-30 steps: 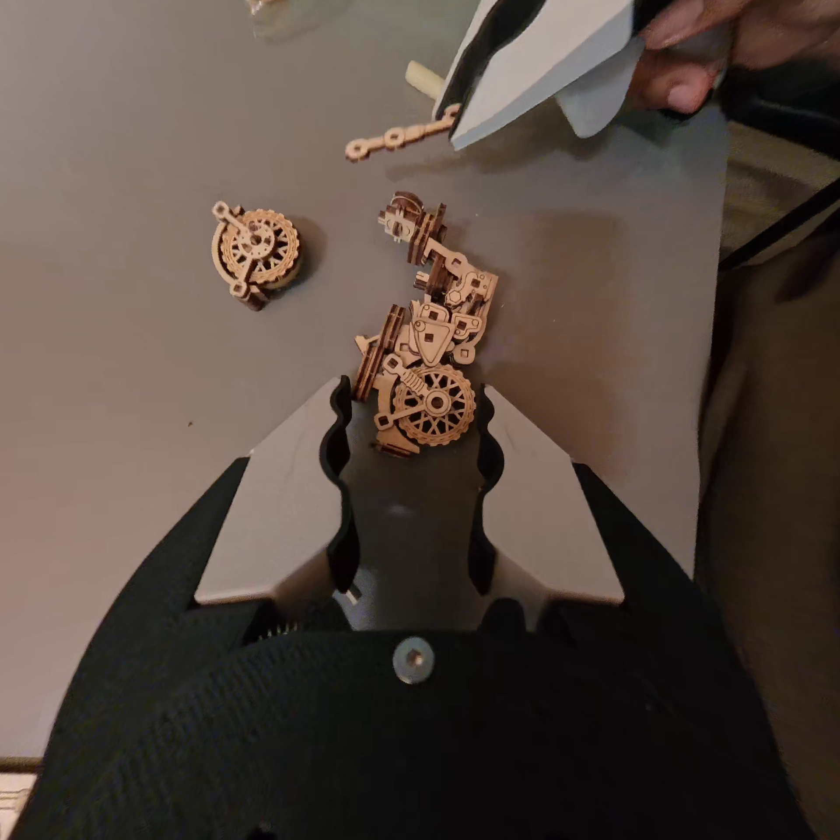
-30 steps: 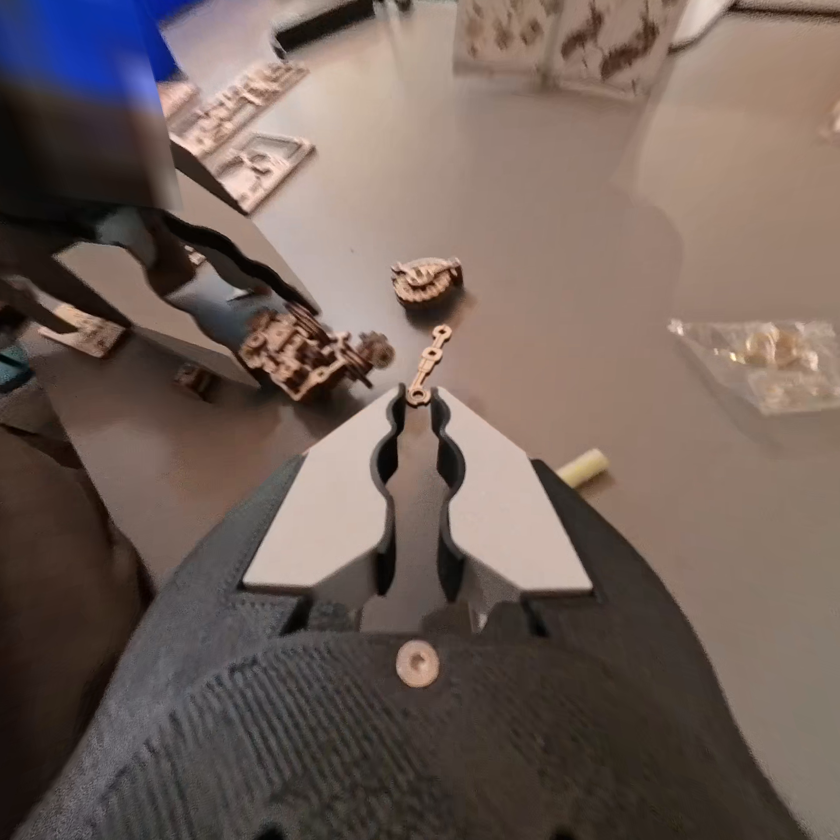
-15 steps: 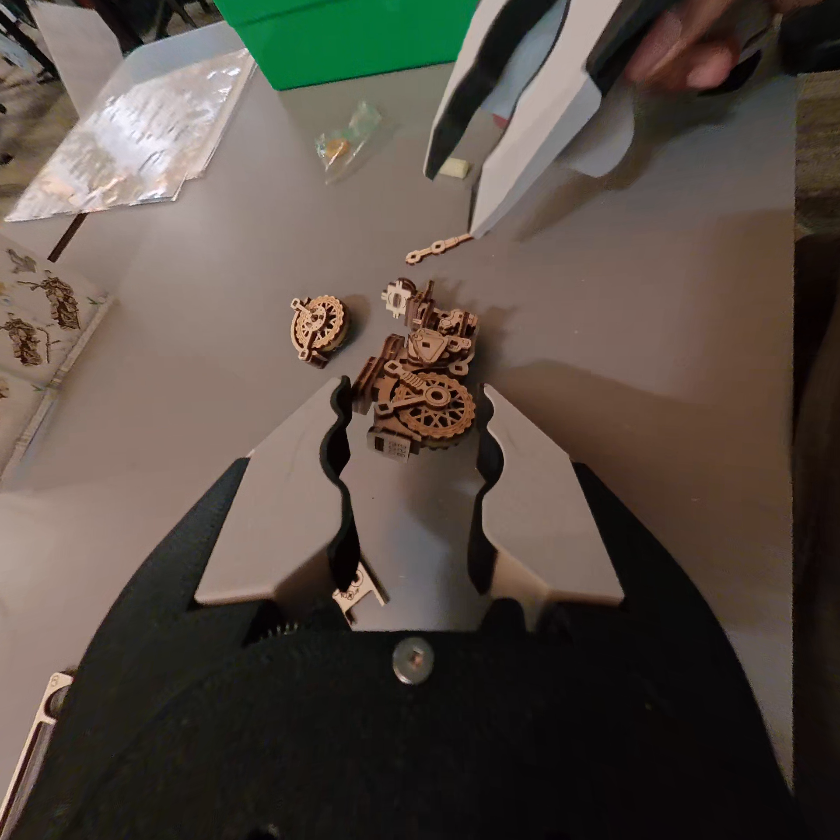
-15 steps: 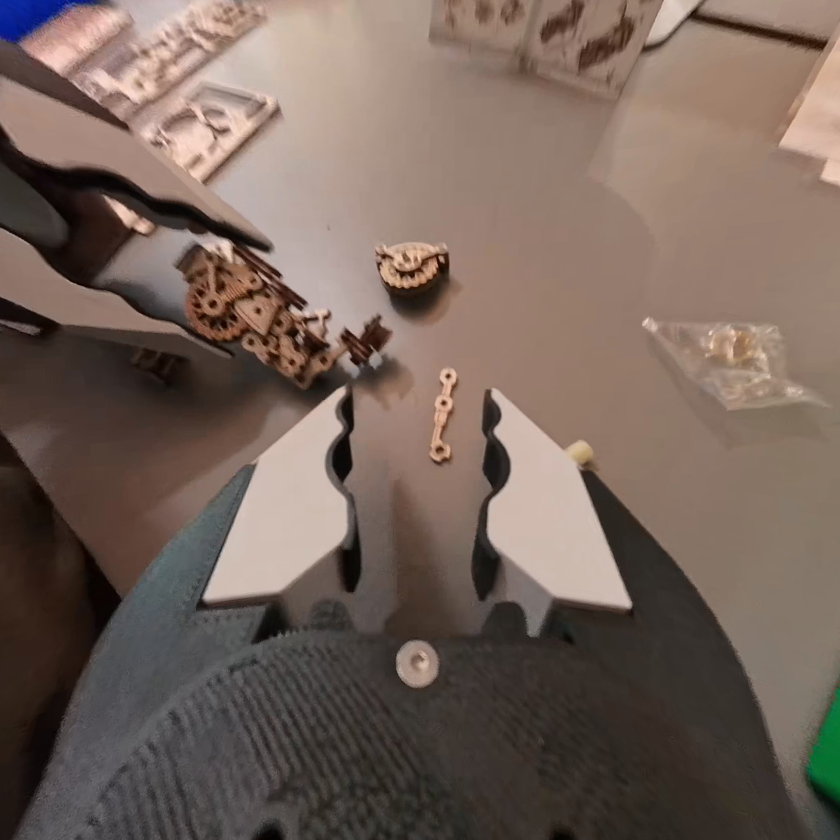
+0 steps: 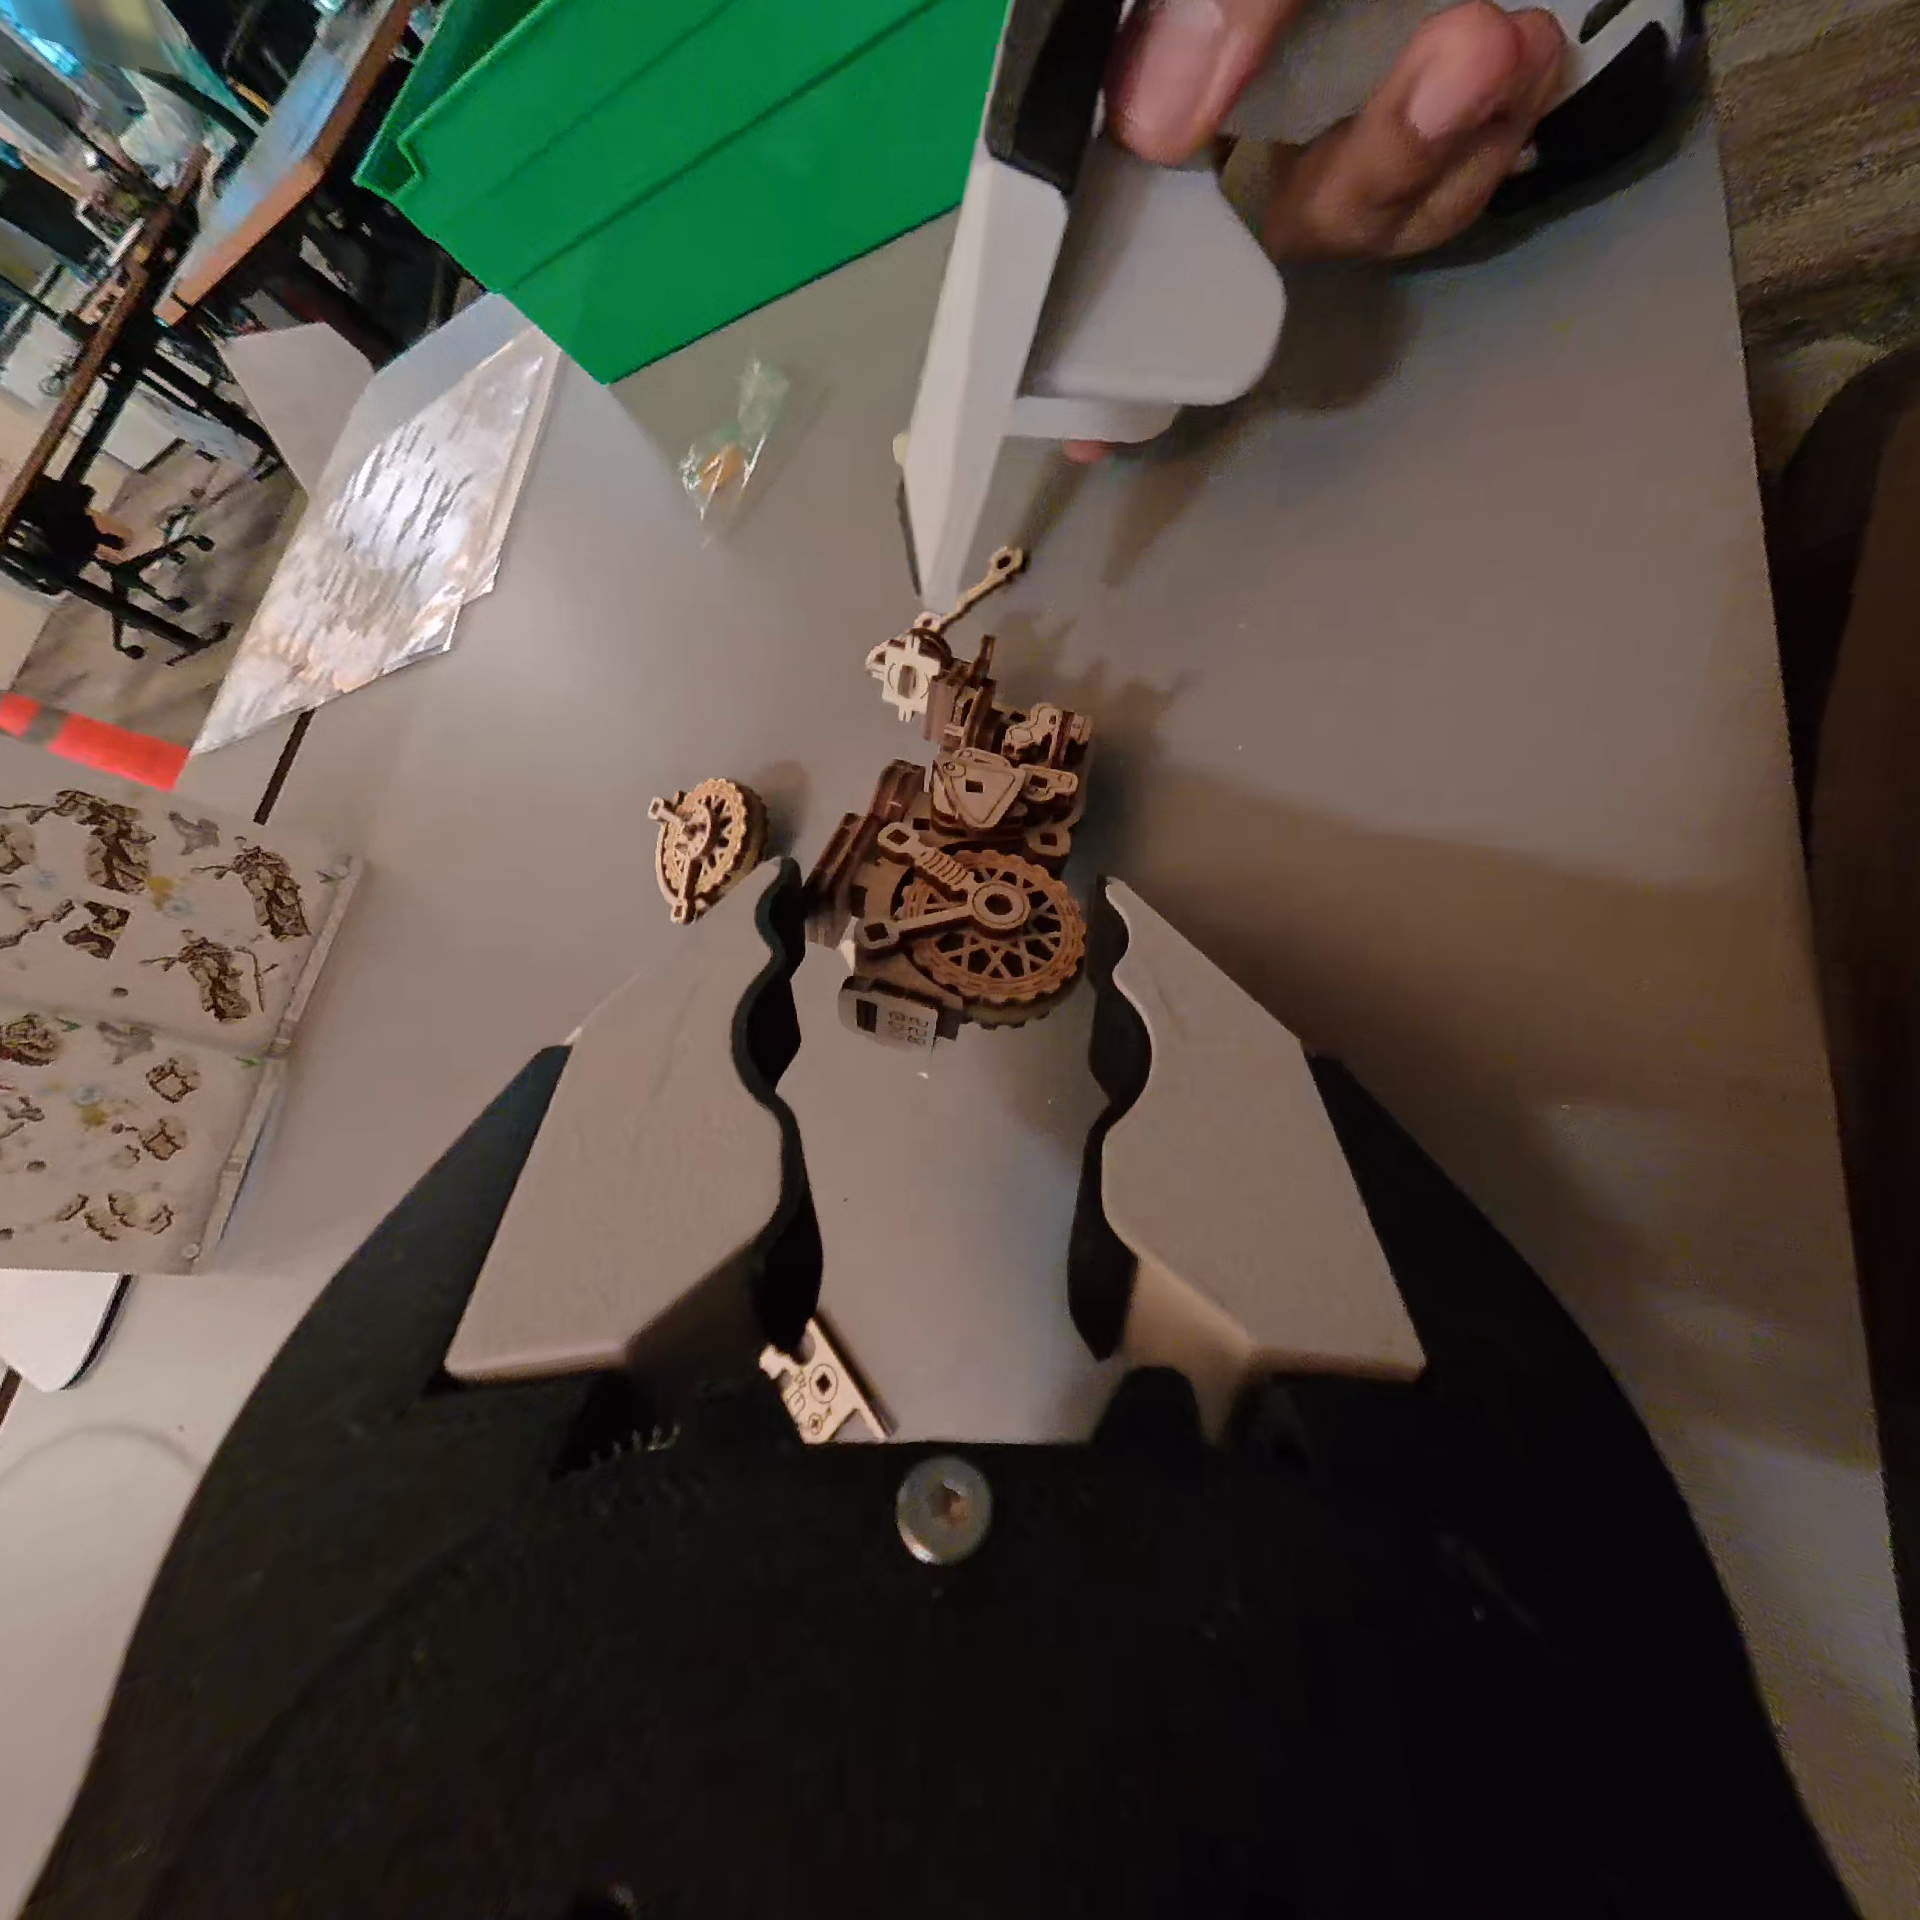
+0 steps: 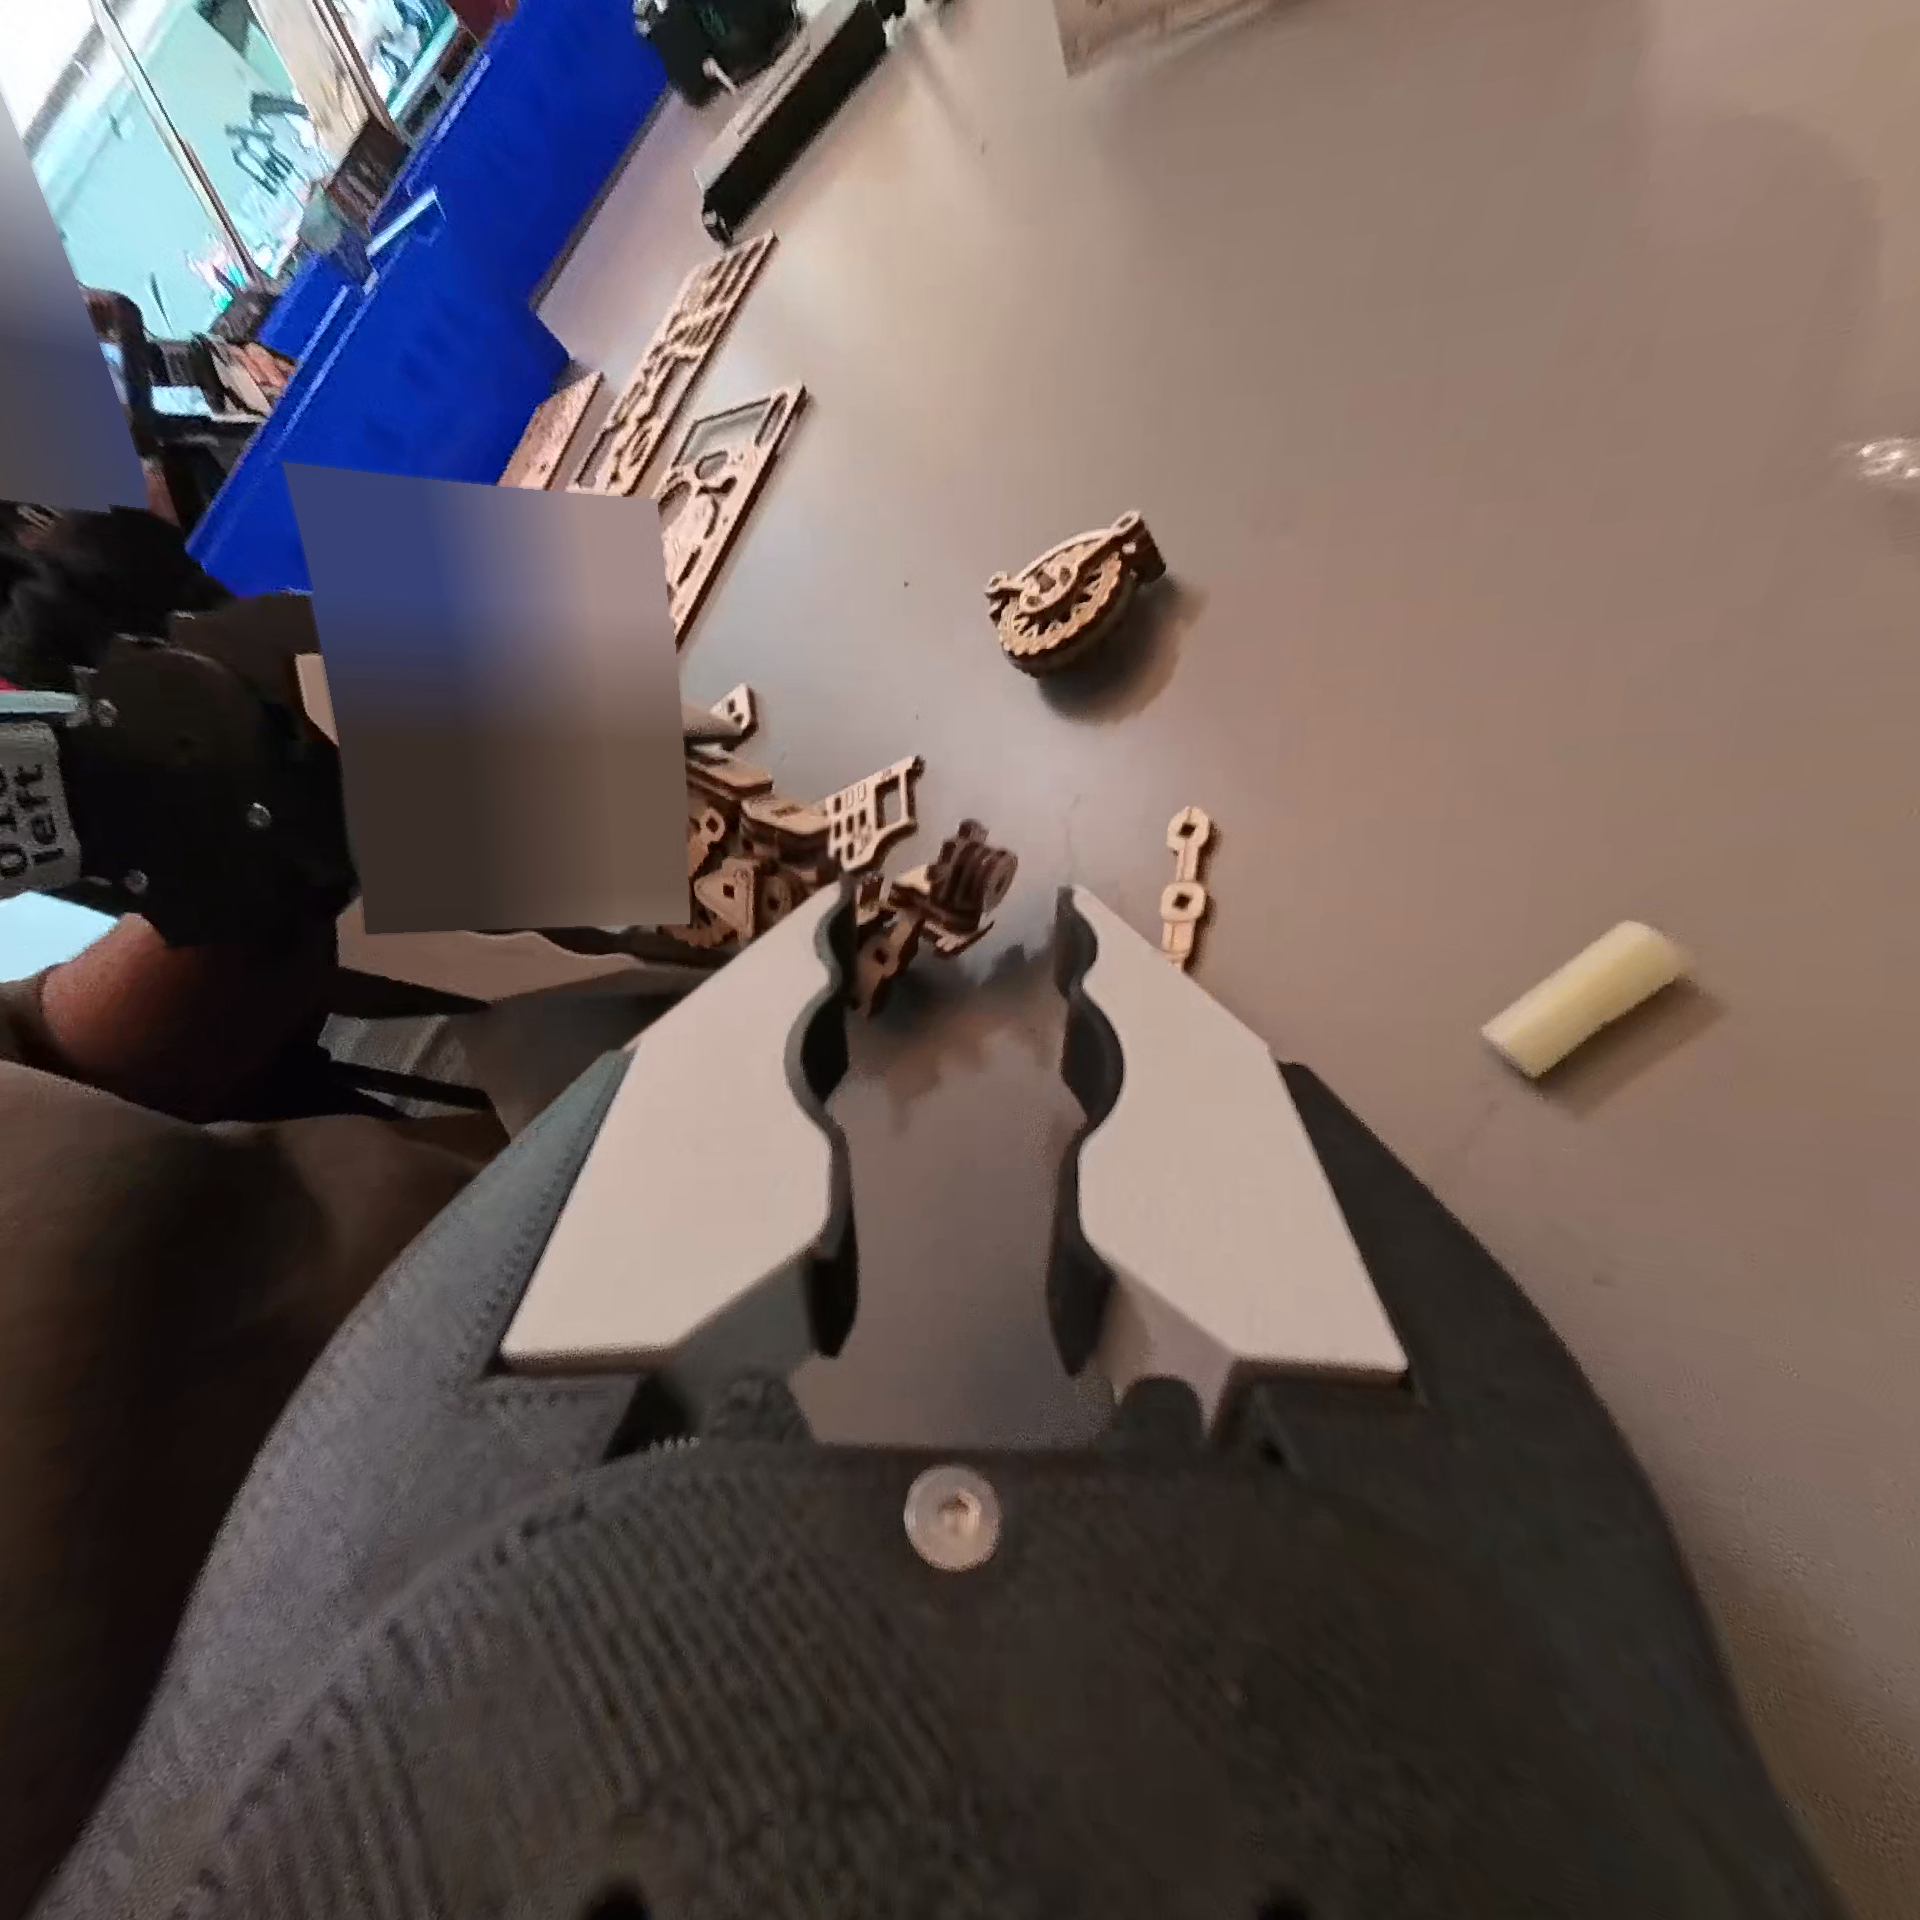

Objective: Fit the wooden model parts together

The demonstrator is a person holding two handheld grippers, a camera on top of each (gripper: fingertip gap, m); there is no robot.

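Note:
The partly built wooden model (image 5: 956, 862), with a large gear wheel at its near end, lies on the grey table (image 5: 1351, 727). My left gripper (image 5: 945, 904) is open, its tips on either side of that wheel. My right gripper (image 6: 951, 914) is open and empty, its tips at the model's front end (image 6: 956, 883). A thin wooden link strip (image 6: 1184, 883) lies on the table just right of the right gripper; it also shows in the left wrist view (image 5: 982, 592). A separate wooden wheel unit (image 5: 707, 847) lies left of the model and shows in the right wrist view (image 6: 1070, 603).
A cream peg (image 6: 1579, 997) lies right of the strip. Wooden part sheets (image 6: 686, 416) lie beyond the model. A green bin (image 5: 675, 156), a small plastic bag (image 5: 727, 457), a foil sheet (image 5: 384, 540) and printed sheets (image 5: 125, 1039) sit at the far and left sides. A small wooden piece (image 5: 821, 1392) lies under my left gripper.
My right gripper opened, let go of the link strip and moved left to the model's front end. The left gripper stayed open around the model while its view tilted up.

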